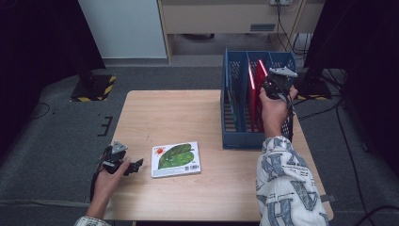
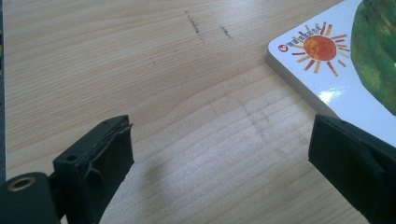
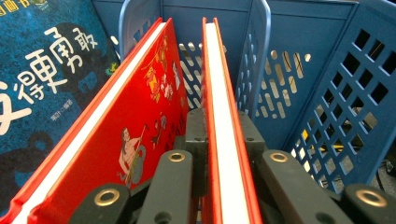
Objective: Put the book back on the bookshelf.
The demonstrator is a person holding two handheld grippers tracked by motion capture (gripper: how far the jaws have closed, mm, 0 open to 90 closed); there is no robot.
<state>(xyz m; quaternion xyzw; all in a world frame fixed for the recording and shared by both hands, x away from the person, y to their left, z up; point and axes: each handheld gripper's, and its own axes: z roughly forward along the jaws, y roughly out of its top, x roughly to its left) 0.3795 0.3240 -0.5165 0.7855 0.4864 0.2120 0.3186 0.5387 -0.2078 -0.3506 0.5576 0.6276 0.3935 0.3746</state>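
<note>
Red book (image 3: 224, 126) stands inside the blue rack (image 1: 235, 136), pinched by right tongs (image 3: 223, 135); left tongs (image 2: 219, 163) rest spread well outside it.

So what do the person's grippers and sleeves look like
Both grippers are black. The left gripper and right gripper each carry a grey three-cornered plate on top and trail a dark cable. The right one's linkage arms have brass-coloured rivets, and the left's jaws wear black pads. The right sleeve is white with large blue-grey letters.
</note>
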